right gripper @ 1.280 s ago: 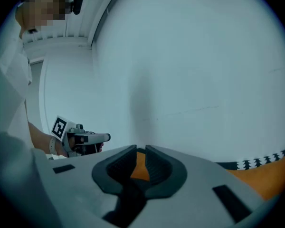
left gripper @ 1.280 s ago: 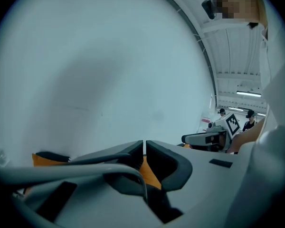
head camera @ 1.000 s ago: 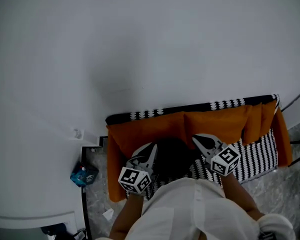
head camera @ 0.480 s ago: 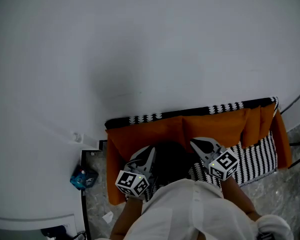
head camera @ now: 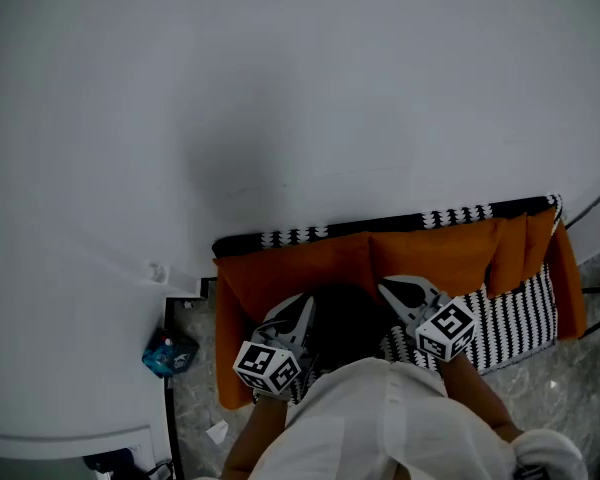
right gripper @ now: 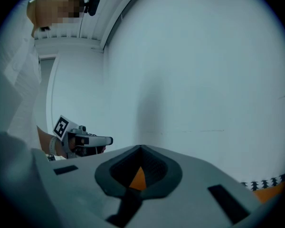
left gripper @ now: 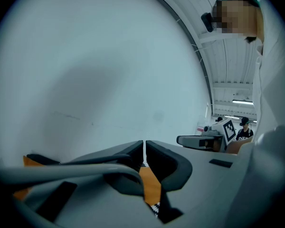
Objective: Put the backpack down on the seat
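A dark backpack [head camera: 345, 318] lies on the seat [head camera: 510, 318], which has a black-and-white striped cover, in front of orange cushions [head camera: 300, 263]. My left gripper [head camera: 304, 304] is at the backpack's left side and my right gripper [head camera: 388, 287] at its right side, both pointing toward the wall. In the left gripper view the left gripper [left gripper: 145, 144] has its jaws together with nothing seen between them; orange cushion [left gripper: 151, 185] shows below. In the right gripper view the right gripper [right gripper: 141, 148] is shut too, over a sliver of orange. Whether either touches the backpack is hidden.
A white wall [head camera: 300, 98] rises right behind the seat. On the marble floor to the left lie a blue object [head camera: 168, 353] and a white scrap [head camera: 217, 430], beside a black frame edge [head camera: 167, 388]. A cable [head camera: 592, 201] runs at the right. A distant person [left gripper: 245, 127] stands far off.
The head view has shifted slightly, so the seat sits a little lower in the picture. Both grippers stay shut beside the backpack, hardly moved.
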A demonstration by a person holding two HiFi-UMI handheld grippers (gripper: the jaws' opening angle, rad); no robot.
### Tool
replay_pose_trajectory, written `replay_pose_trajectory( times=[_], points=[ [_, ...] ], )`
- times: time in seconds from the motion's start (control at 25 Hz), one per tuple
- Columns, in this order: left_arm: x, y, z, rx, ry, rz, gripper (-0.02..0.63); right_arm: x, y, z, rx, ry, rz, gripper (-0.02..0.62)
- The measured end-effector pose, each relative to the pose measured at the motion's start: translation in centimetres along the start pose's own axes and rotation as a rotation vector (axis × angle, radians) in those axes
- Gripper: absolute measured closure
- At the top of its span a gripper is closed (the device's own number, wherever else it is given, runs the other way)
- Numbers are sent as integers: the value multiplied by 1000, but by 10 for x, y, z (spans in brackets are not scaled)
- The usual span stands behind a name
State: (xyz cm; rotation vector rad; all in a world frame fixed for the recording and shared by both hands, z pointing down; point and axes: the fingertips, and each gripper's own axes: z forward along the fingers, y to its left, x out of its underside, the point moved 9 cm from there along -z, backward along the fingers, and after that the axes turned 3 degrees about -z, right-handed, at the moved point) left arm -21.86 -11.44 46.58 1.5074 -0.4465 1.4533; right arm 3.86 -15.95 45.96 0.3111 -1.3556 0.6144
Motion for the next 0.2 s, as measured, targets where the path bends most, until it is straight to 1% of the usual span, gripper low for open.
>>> replay_pose_trajectory(
  times=[0.2],
  points=[
    [0,4,0,-8,-9,-8,568,2,0,2,0,2,2,578]
  ],
)
